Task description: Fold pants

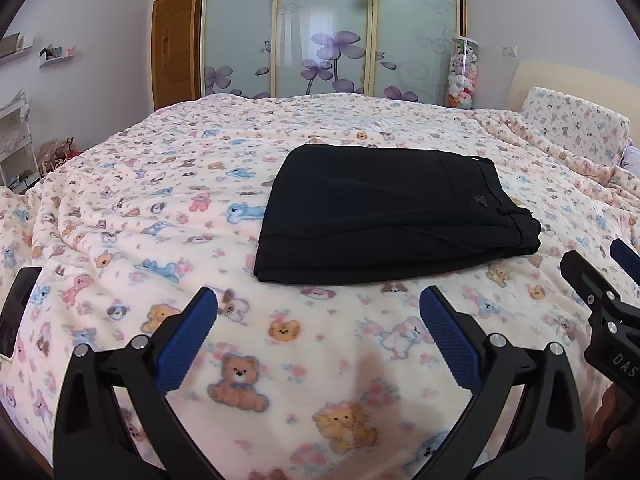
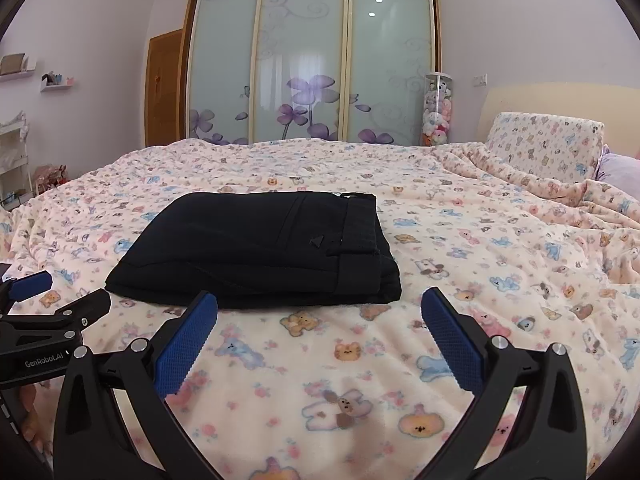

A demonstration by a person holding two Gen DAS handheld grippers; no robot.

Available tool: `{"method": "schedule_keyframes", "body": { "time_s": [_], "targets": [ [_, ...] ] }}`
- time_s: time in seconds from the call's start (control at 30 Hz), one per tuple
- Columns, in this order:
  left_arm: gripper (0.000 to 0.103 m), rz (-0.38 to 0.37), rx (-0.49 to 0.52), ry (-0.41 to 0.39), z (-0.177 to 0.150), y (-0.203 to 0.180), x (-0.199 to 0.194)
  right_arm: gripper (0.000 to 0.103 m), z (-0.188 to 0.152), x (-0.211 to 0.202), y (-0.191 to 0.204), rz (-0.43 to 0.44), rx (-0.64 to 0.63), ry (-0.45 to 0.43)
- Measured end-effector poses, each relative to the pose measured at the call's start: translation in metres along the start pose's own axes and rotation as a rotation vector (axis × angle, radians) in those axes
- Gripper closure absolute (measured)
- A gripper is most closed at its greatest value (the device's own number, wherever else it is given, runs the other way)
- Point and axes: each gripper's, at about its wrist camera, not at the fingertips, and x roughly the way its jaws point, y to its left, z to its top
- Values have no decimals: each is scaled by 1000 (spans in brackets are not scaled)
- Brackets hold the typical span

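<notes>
Left gripper [image 1: 318,308] hangs nearest, over the bed's near edge, jaws spread wide and holding nothing; right gripper [image 2: 319,309] is likewise released, beside it. Both stand clear of the black pants [image 1: 384,212], which lie folded into a compact rectangle near the middle of the bed, waistband toward the headboard end. The surface is a pink blanket [image 1: 160,208] printed with bears and dogs, rumpled toward the pillow [image 2: 544,146]. Beyond the far edge: a frosted sliding wardrobe [image 2: 304,64] with purple flowers, a wooden door [image 2: 164,88], and a clear tube of plush toys [image 2: 437,110].
</notes>
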Motion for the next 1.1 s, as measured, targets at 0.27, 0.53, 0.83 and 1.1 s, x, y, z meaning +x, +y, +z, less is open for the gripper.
{"method": "schedule_keyframes", "body": {
  "time_s": [0.27, 0.53, 0.83, 1.1],
  "targets": [
    [2, -1, 12, 0, 0, -1, 1, 1, -1, 1, -1, 2, 2, 6],
    [2, 2, 26, 0, 0, -1, 2, 1, -3, 4, -3, 5, 6, 11],
    [2, 15, 54, -7, 1, -3, 2, 1, -5, 5, -3, 8, 8, 17],
    [2, 6, 73, -5, 2, -4, 3, 1, -5, 6, -4, 8, 9, 18]
  ]
}}
